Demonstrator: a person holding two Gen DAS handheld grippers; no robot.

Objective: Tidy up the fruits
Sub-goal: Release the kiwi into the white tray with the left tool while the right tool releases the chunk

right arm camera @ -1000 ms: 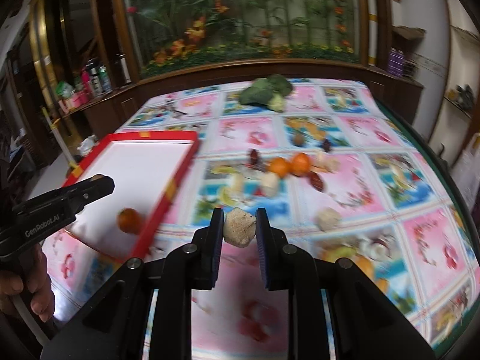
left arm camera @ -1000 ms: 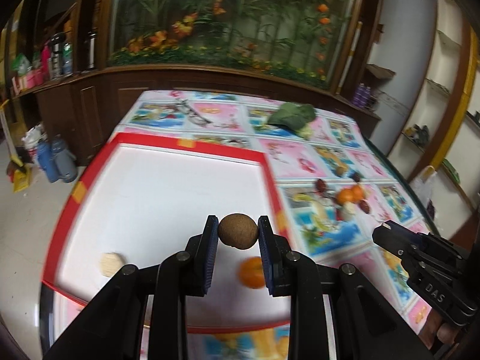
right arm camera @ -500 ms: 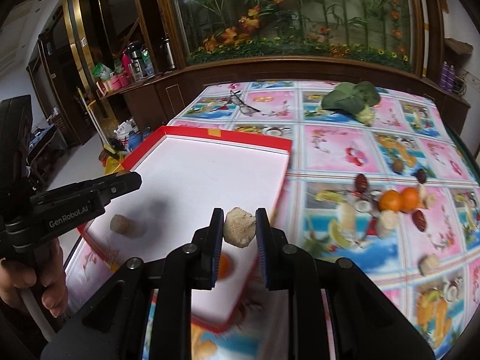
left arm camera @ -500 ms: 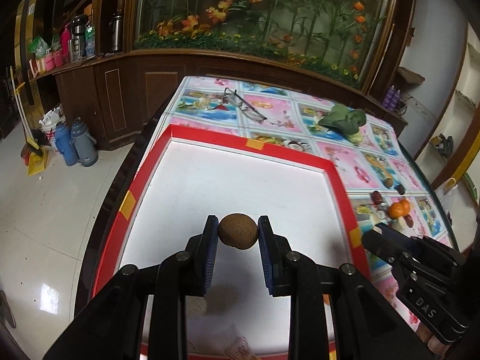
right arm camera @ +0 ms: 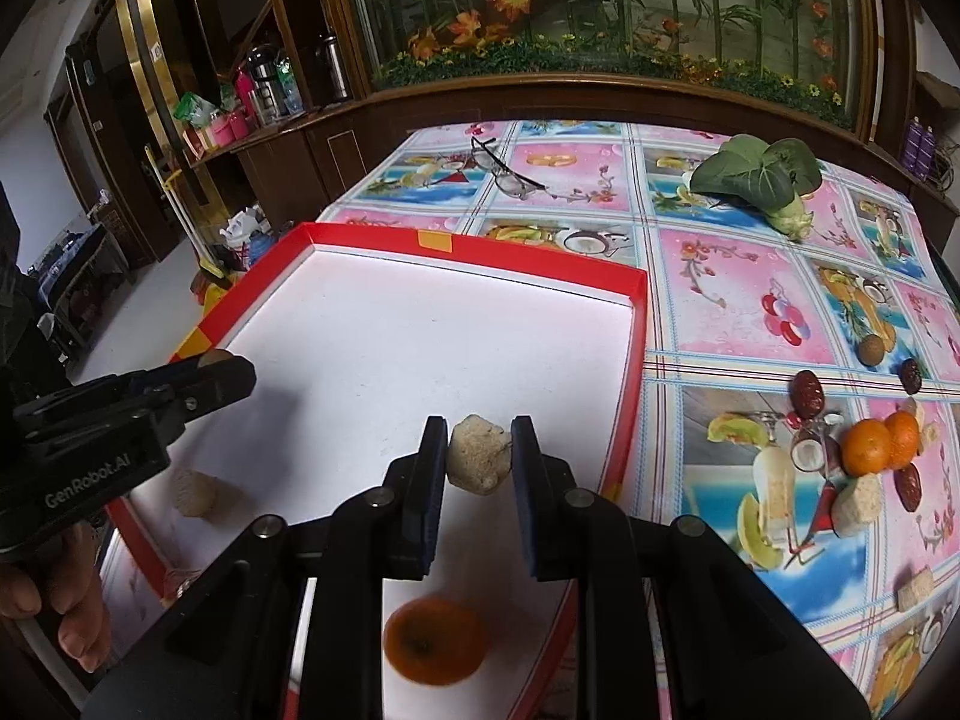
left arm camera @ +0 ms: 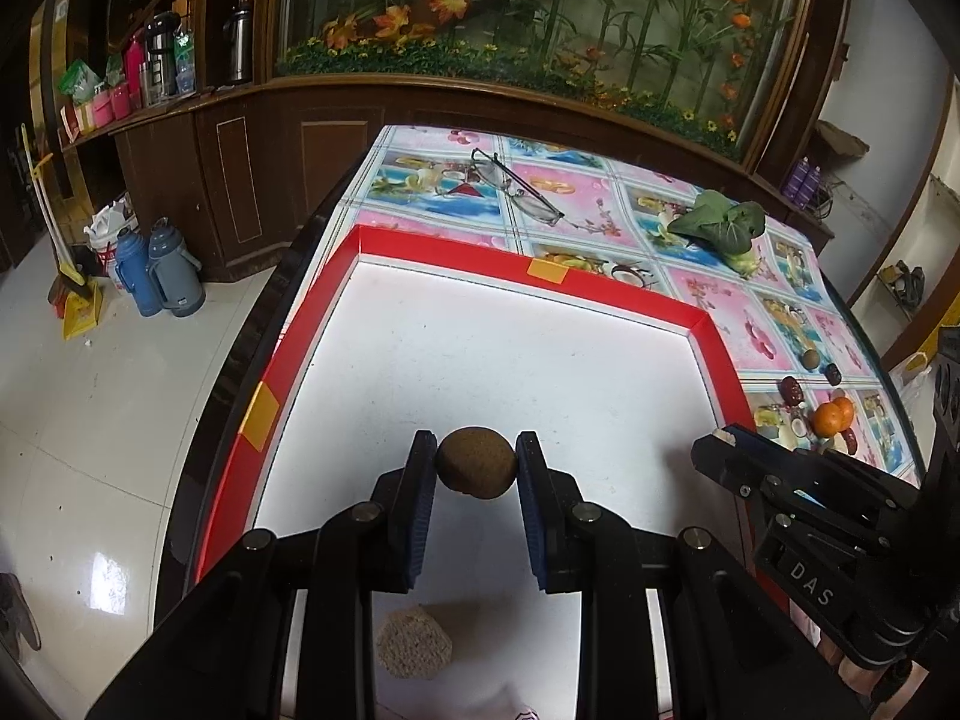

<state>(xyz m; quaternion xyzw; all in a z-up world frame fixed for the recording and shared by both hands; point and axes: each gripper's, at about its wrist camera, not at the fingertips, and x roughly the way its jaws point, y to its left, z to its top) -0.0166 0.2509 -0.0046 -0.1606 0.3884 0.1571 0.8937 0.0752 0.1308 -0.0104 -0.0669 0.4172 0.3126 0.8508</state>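
left claw (left arm camera: 475,465): clamped on a round brown fruit (left arm camera: 476,462), dull and rough-skinned, held across its widest part above the white floor of the red-rimmed tray (left arm camera: 606,291).
right claw (right arm camera: 479,456): clamped on a pale beige chunk (right arm camera: 478,459), lumpy and porous-looking, also poised over the tray.
handling, brown fruit: looks small, firm and light; its round shape could roll once freed, so a low, gentle release seems wise.
handling, beige chunk: appears light and crumbly at the edges; the pads sit on its flatter sides, likely the safest hold, and a hard squeeze could break bits off.
already in the tray: a second beige chunk (left arm camera: 413,643) near the front edge, and a tangerine (right arm camera: 434,641) below the right claw, blurred.
still on the table: a cluster of tangerines (right arm camera: 879,444), dark red dates (right arm camera: 806,387), another brown fruit (right arm camera: 870,350) and more beige pieces (right arm camera: 855,504) on the flowered tablecloth (right arm camera: 738,276).
also there: leafy greens (right arm camera: 756,177) and a pair of glasses (right arm camera: 501,171) at the far end, well apart from the tray.
stage: mid-sort by the look of it; both pieces seem ready for setting down.
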